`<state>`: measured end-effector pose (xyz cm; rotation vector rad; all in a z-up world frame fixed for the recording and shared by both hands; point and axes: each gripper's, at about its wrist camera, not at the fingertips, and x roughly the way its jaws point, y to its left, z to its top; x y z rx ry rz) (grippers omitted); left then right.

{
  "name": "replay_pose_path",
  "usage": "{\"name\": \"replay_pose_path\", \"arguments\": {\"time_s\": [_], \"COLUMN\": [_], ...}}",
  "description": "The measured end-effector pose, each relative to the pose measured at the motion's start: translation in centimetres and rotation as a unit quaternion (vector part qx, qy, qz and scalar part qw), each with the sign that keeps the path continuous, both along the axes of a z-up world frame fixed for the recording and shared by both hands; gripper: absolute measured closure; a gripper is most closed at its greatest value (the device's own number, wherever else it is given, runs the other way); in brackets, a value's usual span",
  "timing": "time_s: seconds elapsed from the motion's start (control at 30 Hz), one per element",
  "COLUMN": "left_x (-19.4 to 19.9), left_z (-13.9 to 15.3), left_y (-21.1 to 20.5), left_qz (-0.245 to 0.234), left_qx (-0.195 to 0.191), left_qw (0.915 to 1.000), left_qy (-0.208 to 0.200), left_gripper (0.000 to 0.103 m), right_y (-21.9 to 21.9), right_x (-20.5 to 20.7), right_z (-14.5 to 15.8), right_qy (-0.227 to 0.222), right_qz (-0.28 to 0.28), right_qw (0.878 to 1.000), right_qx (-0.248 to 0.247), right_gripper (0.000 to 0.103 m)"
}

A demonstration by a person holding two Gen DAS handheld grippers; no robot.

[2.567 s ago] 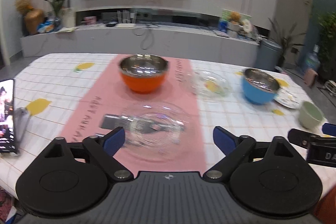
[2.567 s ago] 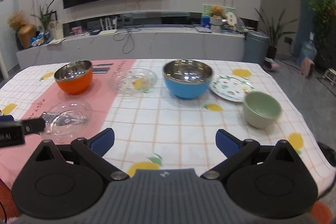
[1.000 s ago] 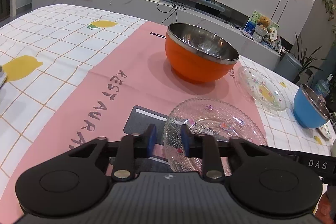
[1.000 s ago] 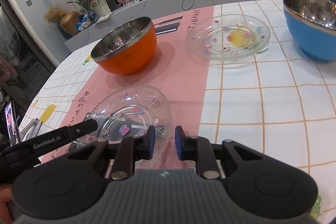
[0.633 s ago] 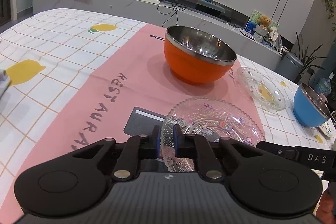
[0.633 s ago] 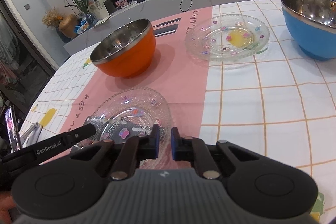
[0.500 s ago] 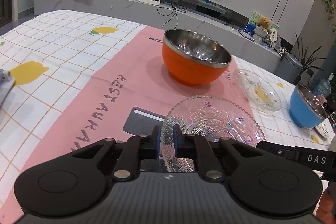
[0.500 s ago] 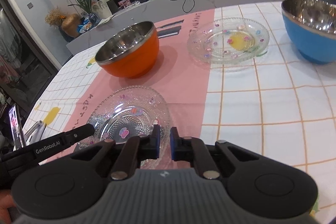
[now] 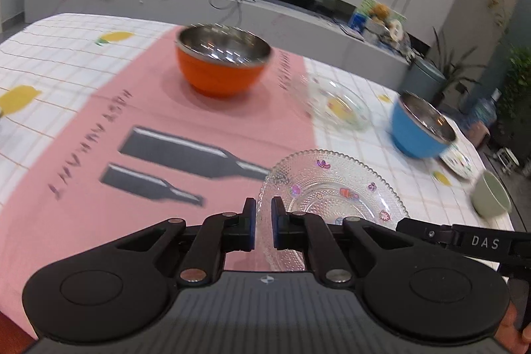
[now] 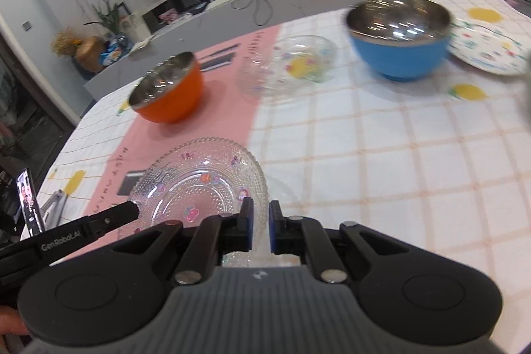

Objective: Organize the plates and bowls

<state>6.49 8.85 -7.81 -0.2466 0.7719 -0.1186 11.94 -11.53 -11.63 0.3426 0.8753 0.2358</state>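
Observation:
A clear beaded glass plate [image 9: 335, 191] with small coloured flowers is held above the table by both grippers. My left gripper [image 9: 263, 223] is shut on its left rim. My right gripper [image 10: 259, 228] is shut on its right rim, and the plate also shows in the right wrist view [image 10: 199, 184]. A second clear glass plate [image 9: 338, 105] lies on the table between an orange steel-lined bowl [image 9: 223, 63] and a blue steel-lined bowl [image 9: 421, 130]. All three also show in the right wrist view: plate [image 10: 292, 63], orange bowl [image 10: 167, 92], blue bowl [image 10: 398, 37].
A white patterned plate [image 10: 488, 47] lies right of the blue bowl, and a pale green bowl [image 9: 491, 199] stands near the right table edge. A pink runner [image 9: 139, 128] crosses the checked tablecloth. A phone on a stand [image 10: 28, 201] is at the left edge.
Both grippers have lifted the glass plate off the pink runner and carried it to the right; the bottle print under it is now uncovered. The views are blurred by motion.

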Motion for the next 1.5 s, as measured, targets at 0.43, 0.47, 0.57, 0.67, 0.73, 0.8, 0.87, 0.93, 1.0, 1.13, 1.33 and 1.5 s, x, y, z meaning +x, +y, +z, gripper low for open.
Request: {"name": "replay_pose_path", "arguments": {"time_s": [0.43, 0.47, 0.57, 0.67, 0.73, 0.8, 0.87, 0.93, 1.0, 1.13, 1.33, 1.5], "left_x": [-2.7, -2.8, -2.9, -3.0, -2.9, -2.9, -2.9, -2.9, -2.9, -2.8, -2.9, -3.1], "left_z": [-1.8, -1.8, -2.0, -2.1, -2.2, -2.3, -2.3, -2.3, -2.3, -2.4, -2.2, -1.2], "left_y": [-3.1, -3.1, -3.3, -3.5, -3.5, -3.6, -3.7, -3.8, -3.9, -3.7, -3.1, -2.0], "left_qz": [-0.021, -0.022, -0.021, -0.019, -0.018, -0.018, -0.019, -0.02, -0.021, -0.023, -0.02, -0.008], "left_qx": [0.004, 0.004, 0.006, 0.012, 0.011, 0.012, 0.016, 0.019, 0.022, 0.019, 0.007, -0.003], "left_qw": [0.9994, 0.9994, 0.9994, 0.9995, 0.9995, 0.9995, 0.9994, 0.9994, 0.9993, 0.9993, 0.9997, 1.0], "left_qy": [0.028, 0.027, 0.026, 0.024, 0.024, 0.025, 0.023, 0.023, 0.023, 0.022, 0.014, 0.0], "left_gripper": [0.095, 0.095, 0.095, 0.095, 0.095, 0.095, 0.094, 0.094, 0.093, 0.093, 0.093, 0.089], "right_y": [-4.1, -4.2, -4.4, -4.3, -4.2, -4.2, -4.3, -4.4, -4.4, -4.2, -4.0, -4.3], "right_x": [-4.1, -4.2, -4.5, -4.7, -4.8, -4.7, -4.7, -4.7, -4.7, -4.7, -4.6, -4.9], "right_z": [-1.5, -1.6, -1.9, -2.1, -2.0, -2.1, -2.1, -2.2, -2.2, -2.1, -2.2, -1.6], "right_qy": [0.022, 0.022, 0.023, 0.022, 0.018, 0.015, 0.016, 0.015, 0.015, 0.012, 0.022, 0.01], "right_qz": [-0.036, -0.038, -0.042, -0.045, -0.046, -0.047, -0.047, -0.047, -0.046, -0.042, -0.04, -0.049], "right_qw": [0.999, 0.999, 0.999, 0.999, 0.999, 0.999, 0.999, 0.999, 0.999, 0.999, 0.999, 0.999], "right_qx": [-0.001, -0.001, 0.002, 0.0, -0.003, -0.003, -0.002, 0.0, 0.0, -0.007, -0.004, -0.013], "right_gripper": [0.098, 0.098, 0.098, 0.098, 0.098, 0.098, 0.098, 0.098, 0.098, 0.096, 0.091, 0.07]}}
